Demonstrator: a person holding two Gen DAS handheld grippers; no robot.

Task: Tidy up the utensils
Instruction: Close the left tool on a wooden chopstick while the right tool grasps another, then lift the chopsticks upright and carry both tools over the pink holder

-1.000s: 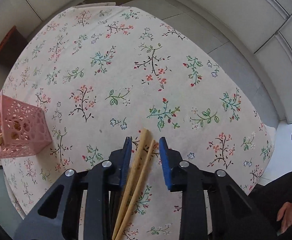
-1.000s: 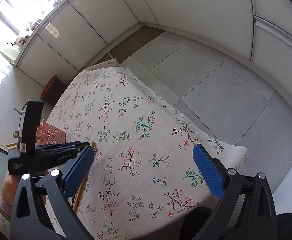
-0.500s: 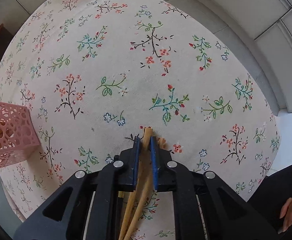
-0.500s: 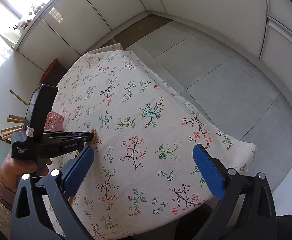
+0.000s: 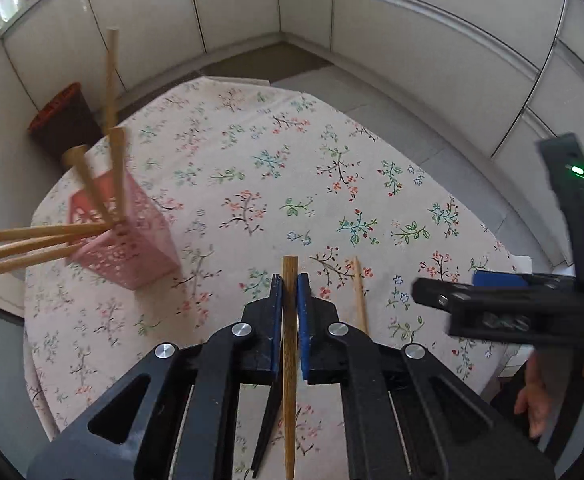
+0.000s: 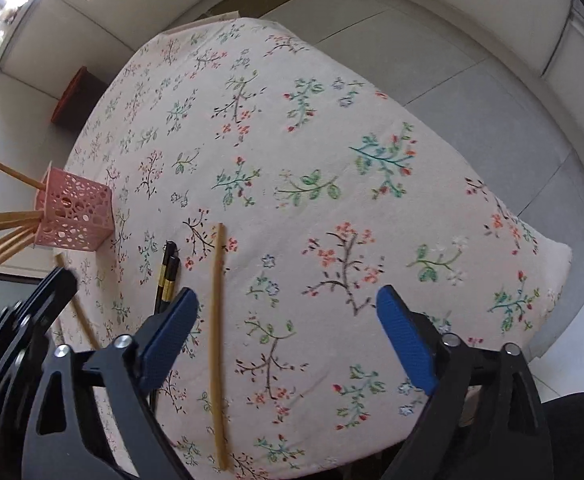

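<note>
The left gripper (image 5: 290, 285) pinches 1 wooden chopstick (image 5: 290, 344) lengthwise between closed pads, lifted off the floral tablecloth (image 6: 292, 160), likely bound for the pink holder (image 5: 132, 240), which already has 5 or so. The right gripper (image 6: 288, 336) hangs wide apart, empty, over a loose chopstick (image 6: 216, 340). The dark pair (image 6: 166, 276) is partly hidden.
</note>
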